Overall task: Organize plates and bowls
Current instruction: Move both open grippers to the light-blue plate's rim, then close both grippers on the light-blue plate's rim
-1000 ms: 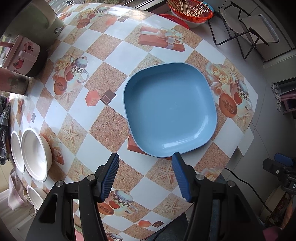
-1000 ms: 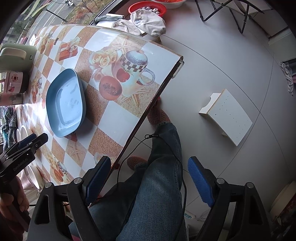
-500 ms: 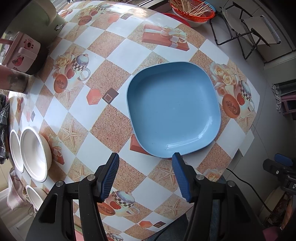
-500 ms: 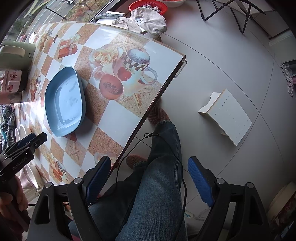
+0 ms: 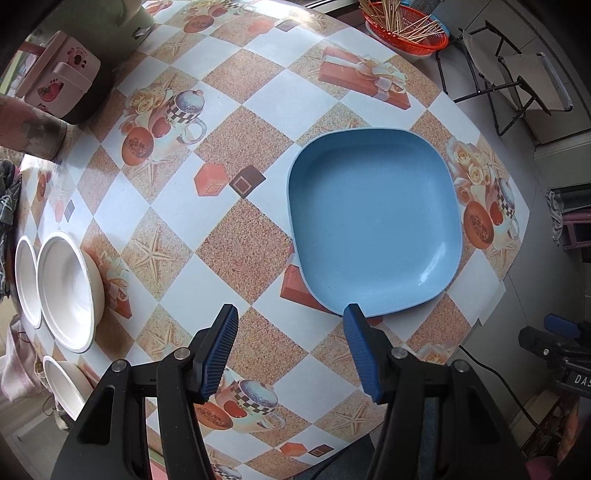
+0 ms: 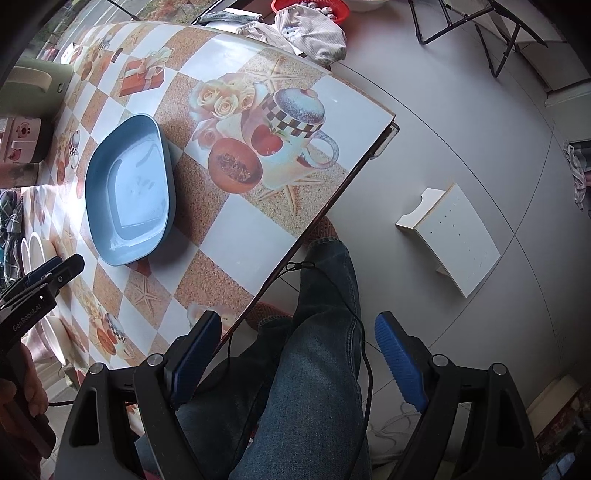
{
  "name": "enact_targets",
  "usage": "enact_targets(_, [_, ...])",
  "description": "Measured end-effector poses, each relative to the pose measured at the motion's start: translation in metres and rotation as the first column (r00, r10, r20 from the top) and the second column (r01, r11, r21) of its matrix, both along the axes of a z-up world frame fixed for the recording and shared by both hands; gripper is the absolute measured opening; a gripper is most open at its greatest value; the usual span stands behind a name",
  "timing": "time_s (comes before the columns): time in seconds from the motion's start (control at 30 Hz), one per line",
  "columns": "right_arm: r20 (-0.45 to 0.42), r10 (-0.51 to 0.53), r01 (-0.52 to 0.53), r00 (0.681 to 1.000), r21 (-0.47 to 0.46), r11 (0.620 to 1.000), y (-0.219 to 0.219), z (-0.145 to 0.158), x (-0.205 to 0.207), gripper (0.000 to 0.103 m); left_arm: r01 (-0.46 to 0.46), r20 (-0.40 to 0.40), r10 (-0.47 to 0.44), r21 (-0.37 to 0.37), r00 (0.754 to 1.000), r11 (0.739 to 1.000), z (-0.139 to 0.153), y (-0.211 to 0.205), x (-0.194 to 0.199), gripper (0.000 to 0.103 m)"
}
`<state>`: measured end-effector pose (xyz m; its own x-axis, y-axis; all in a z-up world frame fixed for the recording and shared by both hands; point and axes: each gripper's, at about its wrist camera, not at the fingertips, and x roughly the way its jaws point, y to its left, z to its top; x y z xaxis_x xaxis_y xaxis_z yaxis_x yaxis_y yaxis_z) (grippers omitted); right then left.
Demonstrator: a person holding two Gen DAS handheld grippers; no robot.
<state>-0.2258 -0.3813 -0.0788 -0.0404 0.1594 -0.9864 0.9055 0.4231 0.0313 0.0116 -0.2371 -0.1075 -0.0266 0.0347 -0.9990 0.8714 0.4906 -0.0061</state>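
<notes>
A square blue plate lies on the patterned table; it also shows in the right wrist view. Three white bowls sit at the table's left edge: a large one, one behind it and one nearer. My left gripper is open and empty, above the table just short of the plate's near edge; it also shows in the right wrist view. My right gripper is open and empty, off the table's edge above the person's leg.
A green appliance and a pink box stand at the table's far left. A red basket of sticks and a folding chair stand beyond the table. A white board lies on the floor. The table edge runs diagonally.
My left gripper has drifted left and back, so the blue plate sits further right in its view. My right gripper has barely moved. Both stay open.
</notes>
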Motion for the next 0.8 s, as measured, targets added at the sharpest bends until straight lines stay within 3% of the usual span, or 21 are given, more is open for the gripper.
enact_targets(0.43, [-0.012, 0.125, -0.125, 0.992, -0.008, 0.992, -0.021, -0.021, 0.062, 0.086, -0.124, 0.010, 0.124, -0.021, 0.992, 0.992, -0.012, 0.000, 0.033, 0.063])
enact_targets(0.8, [-0.011, 0.197, -0.197, 0.980, -0.027, 0.980, -0.051, -0.050, 0.126, 0.086, -0.107, 0.022, 0.107, 0.016, 0.994, 0.994, -0.050, -0.035, 0.048, 0.063])
